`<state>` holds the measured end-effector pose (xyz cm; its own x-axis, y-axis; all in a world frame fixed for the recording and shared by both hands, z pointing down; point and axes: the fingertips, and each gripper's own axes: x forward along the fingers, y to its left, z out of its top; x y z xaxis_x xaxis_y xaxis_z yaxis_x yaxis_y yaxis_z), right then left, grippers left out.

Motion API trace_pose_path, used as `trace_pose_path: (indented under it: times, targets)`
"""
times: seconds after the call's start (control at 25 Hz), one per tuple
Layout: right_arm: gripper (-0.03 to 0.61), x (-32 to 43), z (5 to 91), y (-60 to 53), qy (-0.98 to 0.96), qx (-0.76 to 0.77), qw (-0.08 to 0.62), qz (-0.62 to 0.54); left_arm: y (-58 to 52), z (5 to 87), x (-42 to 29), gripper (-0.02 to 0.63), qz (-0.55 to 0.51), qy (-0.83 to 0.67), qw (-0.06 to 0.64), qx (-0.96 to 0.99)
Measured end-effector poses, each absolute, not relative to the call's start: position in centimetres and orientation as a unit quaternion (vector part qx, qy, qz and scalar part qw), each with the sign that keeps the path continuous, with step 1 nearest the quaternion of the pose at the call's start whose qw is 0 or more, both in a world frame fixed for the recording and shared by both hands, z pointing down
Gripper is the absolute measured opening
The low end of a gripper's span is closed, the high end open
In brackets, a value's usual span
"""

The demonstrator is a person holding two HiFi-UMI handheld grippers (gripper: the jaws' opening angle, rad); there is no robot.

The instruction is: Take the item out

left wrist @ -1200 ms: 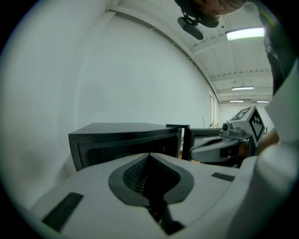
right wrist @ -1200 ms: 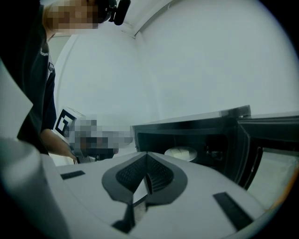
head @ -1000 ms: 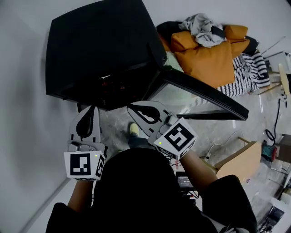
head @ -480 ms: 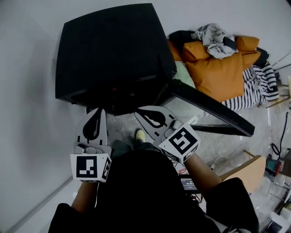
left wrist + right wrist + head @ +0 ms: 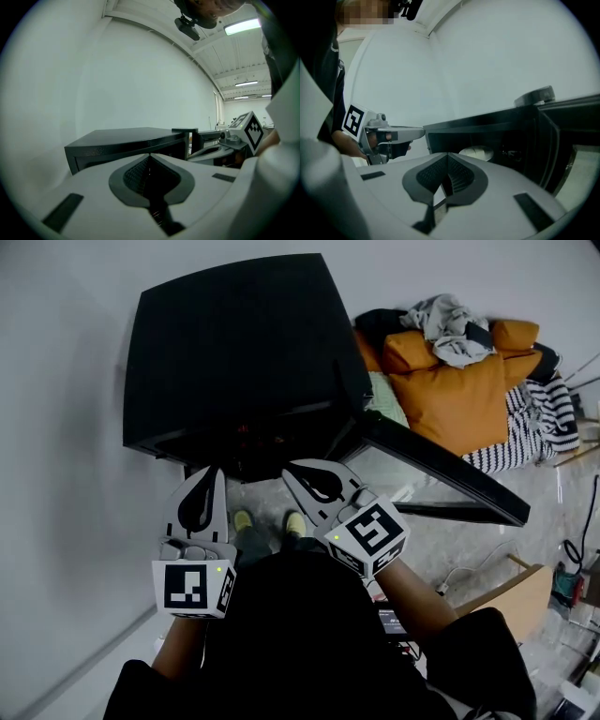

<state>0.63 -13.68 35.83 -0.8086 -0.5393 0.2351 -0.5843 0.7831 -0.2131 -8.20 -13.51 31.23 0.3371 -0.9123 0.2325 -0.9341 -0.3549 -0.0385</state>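
Sitting well back inside the open black oven [image 5: 234,343], the pale rounded item [image 5: 476,152] is untouched. We hold our right claw [image 5: 291,471] and left claw [image 5: 212,474] just before the opening, both clenched on nothing, probably lining up a reach. Only the right claw's view shows the item. The head view finds a dark cavity, but shows the door [image 5: 441,465] swung aside to the right.

Black short-sleeved top [image 5: 300,638], yellow shoes [image 5: 295,522] (only toes showing)
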Motion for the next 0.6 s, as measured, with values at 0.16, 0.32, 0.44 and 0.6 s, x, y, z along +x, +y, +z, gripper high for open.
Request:
trace_pose_path:
  times: [0.16,0.32,0.44,0.6]
  targets:
    - [0.008,0.3,37.1,-14.3,-0.926,0.326,0.068,0.175,-13.4,31.7,-8.4,0.008,0.111,-0.560,0.053,0.820]
    - [0.008,-0.4,38.8,-15.6,-0.907,0.361,0.058,0.207,-13.2,32.2,-9.2,0.008,0.116,-0.561,0.056,0.818]
    - [0.038,-1.6,40.7,-17.0,-0.891,0.376,0.049,0.249,-12.9,32.6,-9.6,0.008,0.116,-0.564,0.057,0.816]
    - [0.072,-3.0,43.4,-19.3,-0.858,0.413,0.034,0.303,-12.2,33.1,-9.9,0.008,0.118,-0.564,0.059,0.815]
